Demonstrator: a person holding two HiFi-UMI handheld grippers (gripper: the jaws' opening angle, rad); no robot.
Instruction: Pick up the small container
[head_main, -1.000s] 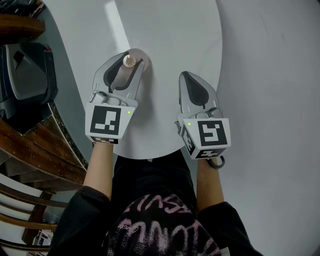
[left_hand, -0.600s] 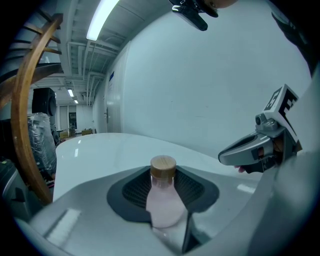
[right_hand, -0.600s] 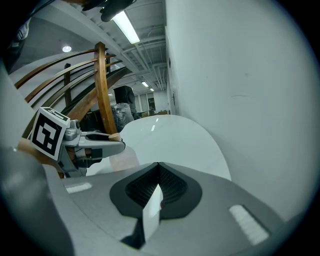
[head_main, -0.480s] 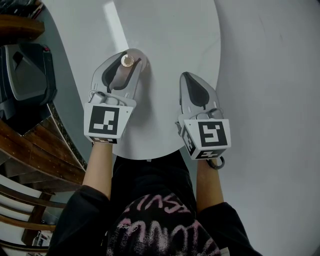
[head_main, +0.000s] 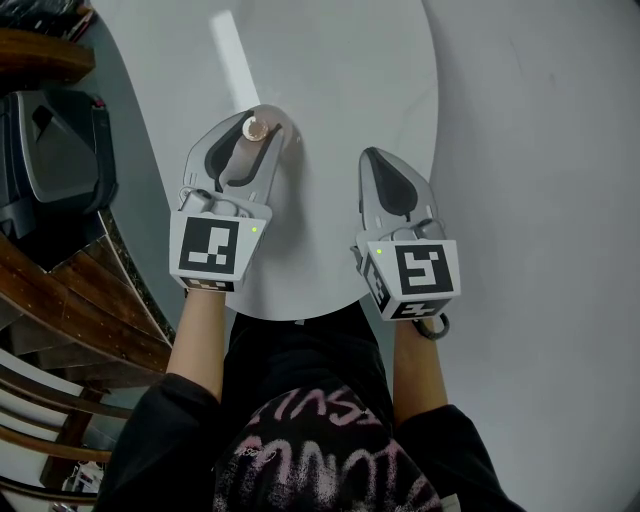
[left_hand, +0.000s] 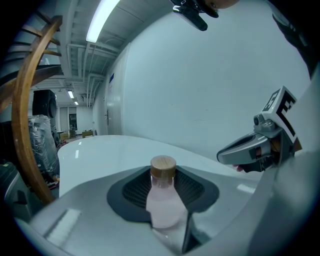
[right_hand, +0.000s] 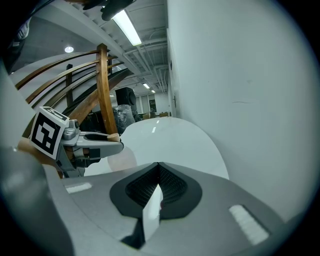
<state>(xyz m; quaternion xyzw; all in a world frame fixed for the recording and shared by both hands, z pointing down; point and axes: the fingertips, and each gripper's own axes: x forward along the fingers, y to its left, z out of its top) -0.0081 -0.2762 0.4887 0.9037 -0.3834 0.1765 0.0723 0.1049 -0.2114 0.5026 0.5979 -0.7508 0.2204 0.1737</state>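
Note:
A small clear bottle of pale pink contents with a round wooden cap (head_main: 256, 128) (left_hand: 162, 197) stands upright between the jaws of my left gripper (head_main: 250, 135) (left_hand: 165, 200), which is shut on it over the near part of the white round table (head_main: 330, 70). My right gripper (head_main: 385, 175) (right_hand: 157, 187) is shut with nothing in it, hanging over the table's right side, about a hand's width right of the left gripper. In the right gripper view the left gripper (right_hand: 80, 142) shows at the left, the bottle mostly hidden by its jaws.
A dark chair or case (head_main: 50, 150) and curved wooden rails (head_main: 70, 320) lie left of the table. The table's near edge (head_main: 300, 318) is just in front of the person's body. Grey floor (head_main: 540, 150) stretches to the right.
The left gripper with the bottle has shifted slightly, a little up then back toward the near side. The right gripper has stayed put.

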